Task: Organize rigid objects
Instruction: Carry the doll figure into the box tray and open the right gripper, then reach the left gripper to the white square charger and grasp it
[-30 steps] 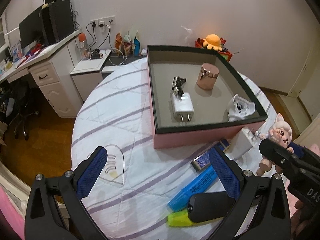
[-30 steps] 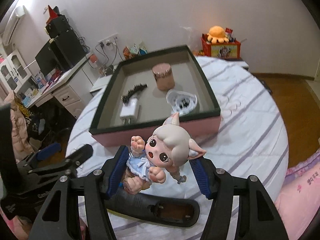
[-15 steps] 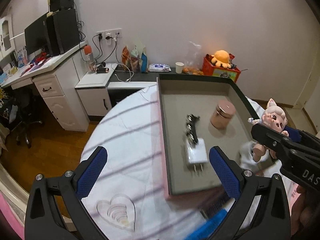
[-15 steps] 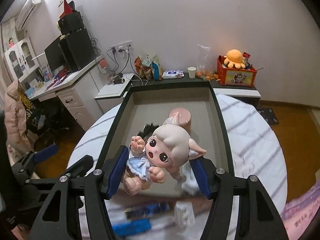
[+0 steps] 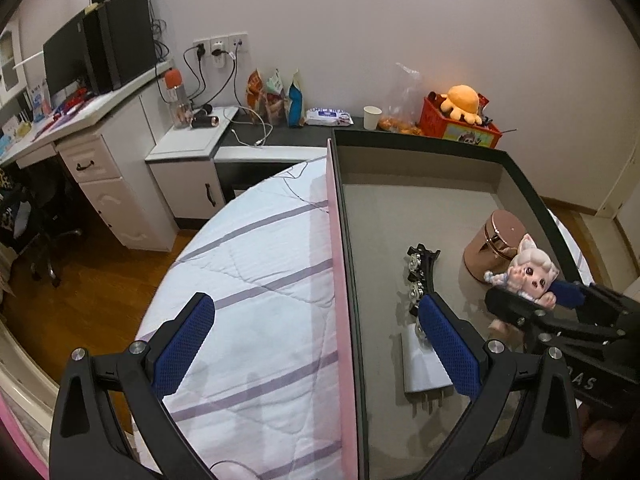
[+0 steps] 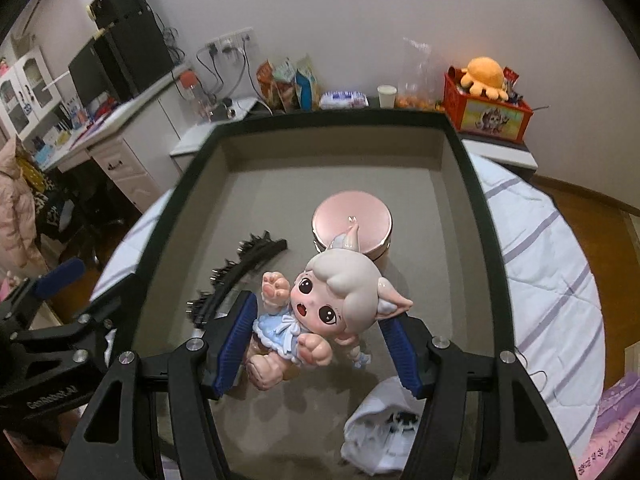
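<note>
A round table [image 5: 256, 280] covered by a white quilted cloth with purple stripes is seen in both wrist views, and most of it is taken up by a large shallow box [image 6: 472, 184] with a dark rim, a grey floor and pink outer walls. Inside the box, a rose-gold cylindrical tin [image 6: 352, 222] stands upright near the middle. A black spiked hair clip [image 6: 248, 268] lies to its left, a white plug adapter [image 5: 424, 368] lies at the near end of the clip, and a crumpled white bag [image 6: 384, 424] lies in the near right part.

The right gripper [image 6: 320, 344] is held above the box floor, its blue pads clamped on a small doll figurine [image 6: 336, 300] with white hair, pointed ears and a pale blue dress; the figurine is carried clear of the floor, in front of the tin.

The left gripper [image 5: 320, 352] is spread wide with nothing between its fingers, straddling the box's left wall.
</note>
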{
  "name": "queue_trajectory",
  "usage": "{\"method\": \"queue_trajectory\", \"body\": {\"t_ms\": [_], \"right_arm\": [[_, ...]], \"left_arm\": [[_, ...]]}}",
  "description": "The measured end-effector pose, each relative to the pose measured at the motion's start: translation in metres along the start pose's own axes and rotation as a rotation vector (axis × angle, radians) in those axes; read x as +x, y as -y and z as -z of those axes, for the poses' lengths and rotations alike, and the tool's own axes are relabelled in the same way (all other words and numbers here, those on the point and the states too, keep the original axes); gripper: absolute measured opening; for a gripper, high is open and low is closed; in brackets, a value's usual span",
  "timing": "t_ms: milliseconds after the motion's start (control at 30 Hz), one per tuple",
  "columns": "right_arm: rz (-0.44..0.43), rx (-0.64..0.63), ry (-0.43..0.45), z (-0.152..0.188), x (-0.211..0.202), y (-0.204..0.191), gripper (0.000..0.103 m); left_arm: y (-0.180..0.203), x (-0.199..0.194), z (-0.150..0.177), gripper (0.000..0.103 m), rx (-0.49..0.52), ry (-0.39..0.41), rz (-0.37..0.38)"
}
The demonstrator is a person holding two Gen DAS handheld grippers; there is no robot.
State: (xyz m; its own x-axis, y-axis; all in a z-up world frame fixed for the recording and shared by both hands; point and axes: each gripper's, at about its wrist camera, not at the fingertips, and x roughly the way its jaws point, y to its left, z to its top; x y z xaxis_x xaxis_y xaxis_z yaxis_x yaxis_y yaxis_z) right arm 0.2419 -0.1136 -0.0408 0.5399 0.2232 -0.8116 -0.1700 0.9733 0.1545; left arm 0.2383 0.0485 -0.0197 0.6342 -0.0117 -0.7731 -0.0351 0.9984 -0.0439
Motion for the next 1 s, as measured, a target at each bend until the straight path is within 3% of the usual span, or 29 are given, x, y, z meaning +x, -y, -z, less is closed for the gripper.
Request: {"method": "queue_trajectory", "body": {"t_ms": [167,267,600,1000], "right_arm": [[0.01,0.009,-0.034,-0.002,0.009,0.005,0.063],[0.034,0.012,-0.048,-0.002,0.008,0.006,0.08],[0.018,-0.012,0.015,0.013,-0.036,0.002,0.081],[-0.002,0.083,0.089,0.066,-0.101,0.026,0.081]], "left_arm": [[0.001,0.006,0.001,0.103,0.0,-0.009,0.013],[0.001,0.005,0.001,0.103,-0.004,-0.004,0.014],[0.001,-0.029,0.014,0.103,0.0,0.031,0.016],[0.013,-0.077,0.047,0.103,0.03,0.043,0.033]]}}
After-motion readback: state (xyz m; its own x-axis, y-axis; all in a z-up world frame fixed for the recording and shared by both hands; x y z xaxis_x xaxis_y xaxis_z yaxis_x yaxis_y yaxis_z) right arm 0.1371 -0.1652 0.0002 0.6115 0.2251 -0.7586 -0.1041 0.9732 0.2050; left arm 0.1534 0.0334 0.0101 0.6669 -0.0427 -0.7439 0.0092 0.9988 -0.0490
